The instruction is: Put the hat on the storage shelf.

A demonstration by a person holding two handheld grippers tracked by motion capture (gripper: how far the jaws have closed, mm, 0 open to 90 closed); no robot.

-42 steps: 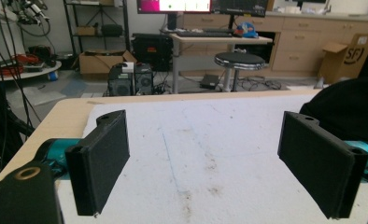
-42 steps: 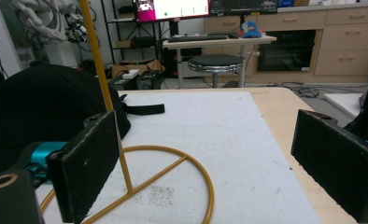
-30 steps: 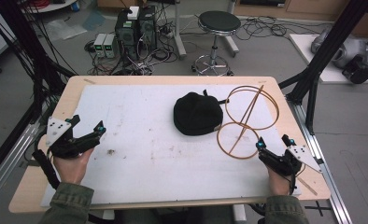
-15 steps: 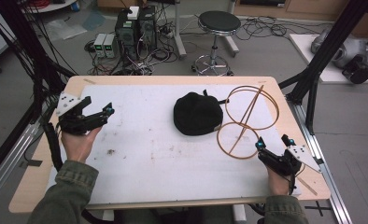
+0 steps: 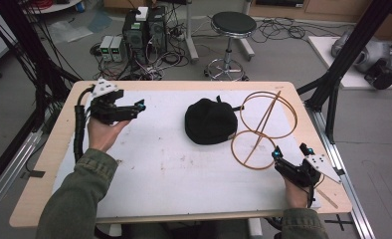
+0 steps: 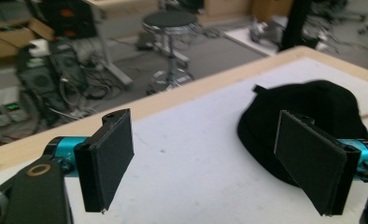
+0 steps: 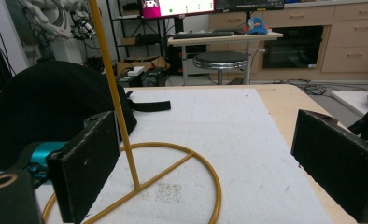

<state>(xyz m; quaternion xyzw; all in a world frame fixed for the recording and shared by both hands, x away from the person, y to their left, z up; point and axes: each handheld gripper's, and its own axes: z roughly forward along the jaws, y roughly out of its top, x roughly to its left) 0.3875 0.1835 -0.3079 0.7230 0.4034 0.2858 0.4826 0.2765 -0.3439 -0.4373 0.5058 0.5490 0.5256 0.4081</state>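
The black cap (image 5: 210,121) is lying in the middle of the counter (image 5: 149,164), touching the gold wire stand (image 5: 263,130) at centre right. Both claws are standing apart, holding nothing. The right claw (image 5: 290,151) is sitting just beside the stand's lower ring, so it is risking to knock it over. Compared with before, the left claw (image 5: 134,108) is moving toward the upper left, pointing at the cap

cap (image 6: 308,116): right jaw hid its near side, blurred
stand (image 7: 126,140): pole top cut by top edge
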